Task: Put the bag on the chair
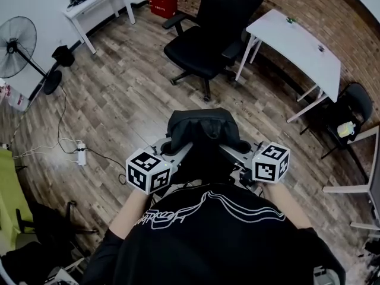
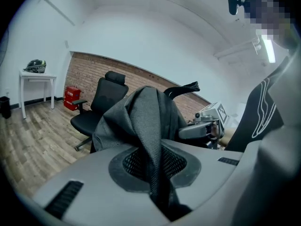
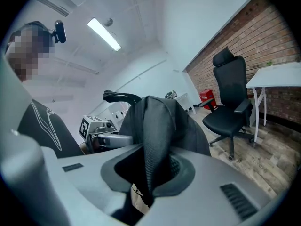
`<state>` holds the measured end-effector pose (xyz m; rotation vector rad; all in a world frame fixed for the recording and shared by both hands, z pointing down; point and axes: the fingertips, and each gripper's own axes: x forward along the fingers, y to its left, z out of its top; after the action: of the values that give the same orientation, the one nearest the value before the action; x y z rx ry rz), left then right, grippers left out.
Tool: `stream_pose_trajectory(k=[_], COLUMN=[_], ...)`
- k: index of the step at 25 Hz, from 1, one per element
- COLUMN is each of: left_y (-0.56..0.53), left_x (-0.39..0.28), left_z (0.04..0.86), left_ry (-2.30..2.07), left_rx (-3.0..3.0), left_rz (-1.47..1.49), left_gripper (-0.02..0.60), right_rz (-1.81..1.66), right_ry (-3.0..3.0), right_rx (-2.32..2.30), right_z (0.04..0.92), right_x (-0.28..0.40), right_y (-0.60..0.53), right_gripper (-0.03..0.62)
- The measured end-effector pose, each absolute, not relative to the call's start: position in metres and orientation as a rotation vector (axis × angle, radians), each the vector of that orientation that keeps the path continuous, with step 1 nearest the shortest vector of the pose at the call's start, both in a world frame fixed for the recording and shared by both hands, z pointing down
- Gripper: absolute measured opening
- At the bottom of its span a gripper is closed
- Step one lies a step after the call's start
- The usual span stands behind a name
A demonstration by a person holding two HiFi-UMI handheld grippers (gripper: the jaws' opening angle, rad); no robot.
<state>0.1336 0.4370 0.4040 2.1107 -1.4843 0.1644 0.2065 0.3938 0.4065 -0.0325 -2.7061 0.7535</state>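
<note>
Pinching bag [image 1: 200, 129] fabric, fingers of left gripper [image 2: 156, 175] and right gripper [image 3: 148, 175] | chair [image 1: 205, 43] well apart | contents unseen

Black white-printed shirt [image 1: 214, 233]; grey left tool [image 1: 174, 149] and right tool [image 1: 240, 149] bear black-and-white marker cubes [image 1: 148, 170]

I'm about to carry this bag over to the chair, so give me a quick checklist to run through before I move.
1. Grip of the left hand-held gripper on the bag: ok, shut on its fabric.
2. Grip of the right hand-held gripper on the bag: ok, shut on it.
3. Seat of the chair bare: ok.
4. Stretch of floor up to the chair unobstructed: ok; the power strip lies off to the left.
5. Underside of the bag free of snags: cannot tell, hidden.
</note>
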Motion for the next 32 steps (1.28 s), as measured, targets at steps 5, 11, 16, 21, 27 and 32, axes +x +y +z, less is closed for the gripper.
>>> stream_pose_trajectory(k=[5, 11, 16, 21, 27, 32], left_y=[0.405, 0.344, 0.275, 0.209, 0.152, 0.124], left_x=[0.117, 0.085, 0.062, 0.046, 0.026, 0.007], left_z=[0.417, 0.430, 0.439, 0.444, 0.444, 0.434], left_ry=[-1.484, -1.498, -1.482, -1.466, -1.476, -1.502], left_rx=[2.073, 2.026, 2.014, 2.013, 2.029, 2.047], left_rz=[0.184, 0.218, 0.231, 0.247, 0.264, 0.257], left_gripper=[0.064, 0.064, 0.064, 0.064, 0.064, 0.064], right_rz=[0.794, 0.858, 0.884, 0.898, 0.866, 0.802], right_ry=[-2.694, -2.665, -2.662, -2.666, -2.691, -2.719], right_rx=[-0.073, -0.106, -0.090, -0.065, -0.050, -0.037], right_z=[0.422, 0.438, 0.448, 0.453, 0.452, 0.441], right_x=[0.189, 0.156, 0.133, 0.117, 0.097, 0.078], right_y=[0.360, 0.298, 0.231, 0.164, 0.107, 0.079], right_gripper=[0.055, 0.058, 0.058, 0.060, 0.060, 0.060])
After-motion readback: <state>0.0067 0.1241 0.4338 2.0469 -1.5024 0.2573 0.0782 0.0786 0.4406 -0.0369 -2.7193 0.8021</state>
